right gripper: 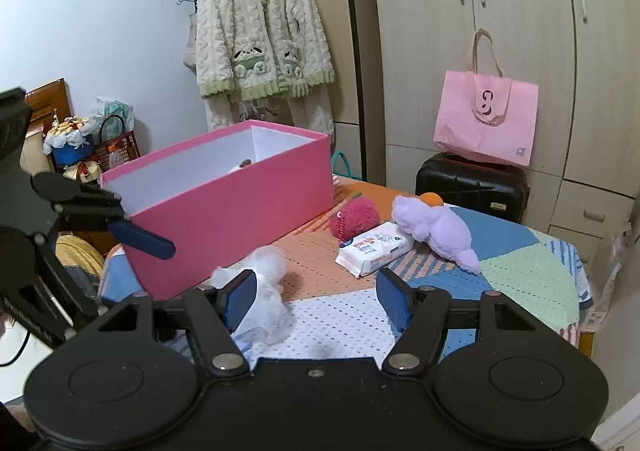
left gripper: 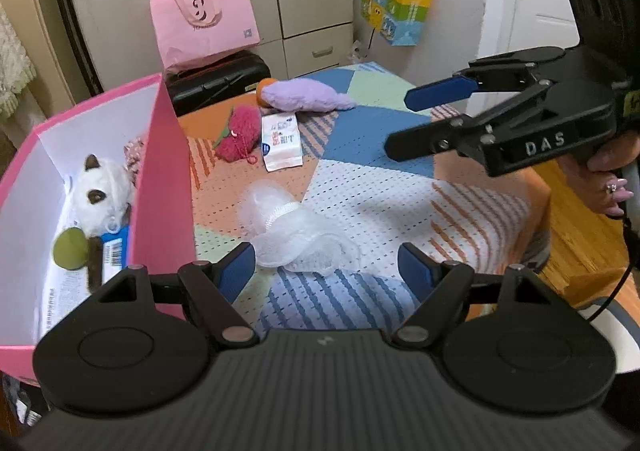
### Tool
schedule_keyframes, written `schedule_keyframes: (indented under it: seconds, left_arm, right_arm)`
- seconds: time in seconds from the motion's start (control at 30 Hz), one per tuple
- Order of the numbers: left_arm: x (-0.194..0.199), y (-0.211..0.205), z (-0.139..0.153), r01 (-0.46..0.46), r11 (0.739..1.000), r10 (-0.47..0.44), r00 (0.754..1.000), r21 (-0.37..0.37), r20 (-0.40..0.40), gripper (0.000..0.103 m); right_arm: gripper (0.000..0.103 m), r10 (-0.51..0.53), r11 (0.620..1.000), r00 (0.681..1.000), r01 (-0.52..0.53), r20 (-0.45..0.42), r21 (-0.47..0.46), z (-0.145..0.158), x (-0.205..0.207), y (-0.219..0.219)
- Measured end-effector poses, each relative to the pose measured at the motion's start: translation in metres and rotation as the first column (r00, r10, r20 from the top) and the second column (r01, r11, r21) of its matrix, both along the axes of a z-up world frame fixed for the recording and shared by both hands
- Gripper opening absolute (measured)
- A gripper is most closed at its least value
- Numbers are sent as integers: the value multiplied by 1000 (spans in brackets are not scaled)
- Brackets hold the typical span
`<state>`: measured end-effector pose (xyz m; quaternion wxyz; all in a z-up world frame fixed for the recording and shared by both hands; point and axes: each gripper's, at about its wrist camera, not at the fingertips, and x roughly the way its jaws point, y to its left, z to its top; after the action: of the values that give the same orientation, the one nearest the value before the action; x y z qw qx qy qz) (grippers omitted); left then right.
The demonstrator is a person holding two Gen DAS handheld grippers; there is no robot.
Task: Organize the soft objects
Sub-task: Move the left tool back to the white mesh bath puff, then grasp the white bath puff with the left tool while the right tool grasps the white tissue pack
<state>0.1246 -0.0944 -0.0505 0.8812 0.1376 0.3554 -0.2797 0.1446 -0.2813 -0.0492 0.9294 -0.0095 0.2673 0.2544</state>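
Observation:
A white mesh bath puff (left gripper: 292, 235) lies on the patchwork cover, just ahead of my left gripper (left gripper: 326, 269), which is open and empty. My right gripper (left gripper: 400, 123) hovers open above the cover at the right, a hand on its grip. In the right wrist view the puff (right gripper: 268, 291) shows partly behind the left finger of my right gripper (right gripper: 316, 291), with no pad pressing on it. A pink box (left gripper: 164, 171) at the left holds a white plush cat (left gripper: 104, 191). Farther back lie a red fluffy strawberry (left gripper: 240, 133), a wipes pack (left gripper: 280, 141) and a purple plush (left gripper: 304, 95).
A black suitcase (right gripper: 472, 183) with a pink tote bag (right gripper: 486, 123) on it stands behind the table, against the wardrobe. A fleece robe (right gripper: 260, 31) hangs at the back left. The pink box (right gripper: 224, 207) fills the table's left side. One blue finger (right gripper: 142, 239) of my left gripper crosses it.

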Motion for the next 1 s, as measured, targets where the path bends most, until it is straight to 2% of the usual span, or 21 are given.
schedule_keyframes:
  seconds: [0.13,0.27,0.33,0.63,0.8,0.87,1.0]
  left_arm:
    - [14,-5,-15,-37,999,37,999,-7,6,78]
    - [24,-13,-28,-84,996,81,995,44,63,78]
    - [27,-15,-31,-100,994,95,991,46,94,78]
    - [39,-21,-47,-135,991,136,982,-12,130,77]
    - [46,-19,-56,-153,987,158,979,-48,127,71]
    - [47,-21,-59,-150,988,154,978,-38,139,64]
    - [51,-18,-63,-152,985,161,981,-80,108,56]
  right_arm:
    - [71,-19,1000,1000,19,-1,3,-10,19,1]
    - [72,7,1000,1000,-7,-11,-6,-18,41,7]
    - [73,2,1000,1000,-1,-28,2,-23,55,11]
    - [76,-31,999,991,26,-127,-34,-48,110,28]
    - [79,-55,998,985,48,-162,-49,-58,130,34]
    - [80,-63,997,983,55,-175,-55,-61,136,37]
    - [83,-82,996,976,74,-203,-47,-65,149,40]
